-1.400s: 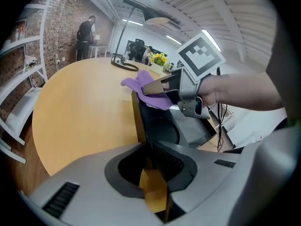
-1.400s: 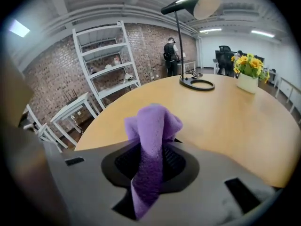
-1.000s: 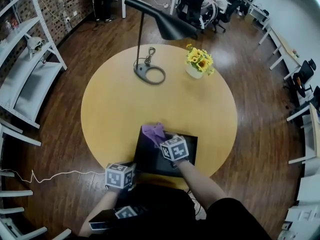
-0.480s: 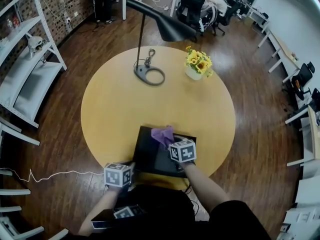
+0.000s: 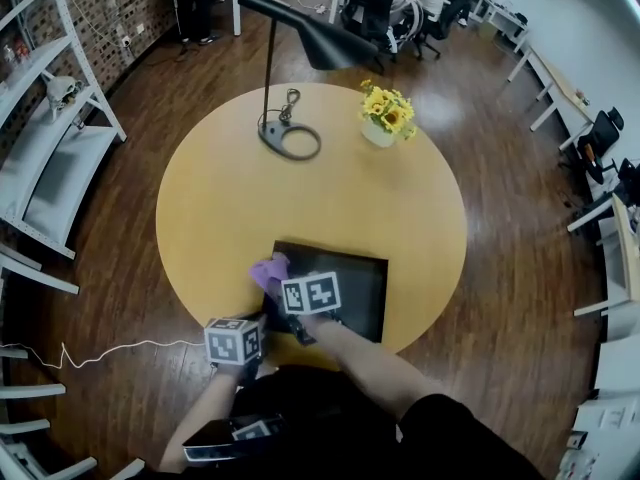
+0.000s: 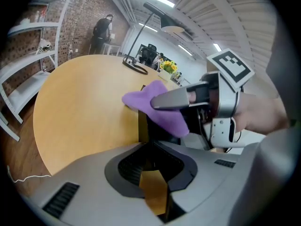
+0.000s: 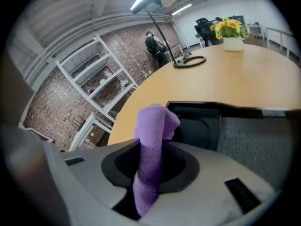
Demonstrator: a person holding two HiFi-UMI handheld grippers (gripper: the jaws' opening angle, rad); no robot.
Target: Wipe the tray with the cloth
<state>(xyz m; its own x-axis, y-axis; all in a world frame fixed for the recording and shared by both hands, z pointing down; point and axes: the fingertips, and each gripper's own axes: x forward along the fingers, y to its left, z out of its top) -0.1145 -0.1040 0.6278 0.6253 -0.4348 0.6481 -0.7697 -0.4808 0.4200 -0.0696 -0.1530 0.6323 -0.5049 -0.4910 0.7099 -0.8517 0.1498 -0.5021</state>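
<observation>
A black rectangular tray [image 5: 362, 280] lies at the near edge of the round wooden table [image 5: 300, 198]. My right gripper [image 5: 284, 284] is shut on a purple cloth [image 5: 266, 268] and holds it over the tray's left end. In the right gripper view the cloth [image 7: 153, 126] stands up between the jaws, with the tray [image 7: 200, 124] just beyond. My left gripper [image 5: 258, 324] sits at the tray's near left corner. In the left gripper view the tray's rim [image 6: 142, 126] runs into the narrow gap of the jaws, and the right gripper [image 6: 162, 102] with the cloth [image 6: 143, 97] is close ahead.
A black floor-style desk lamp [image 5: 290, 138] stands at the table's far left, its shade [image 5: 320, 40] hanging over the table. A white pot of yellow flowers [image 5: 385, 120] is at the far right. White shelves [image 5: 50, 158] line the left wall. A cable [image 5: 110, 350] lies on the floor.
My right gripper has carried the cloth from the tray's far edge leftward and nearer, to its left end, rolling as it went. The left gripper has stayed at the tray's corner.
</observation>
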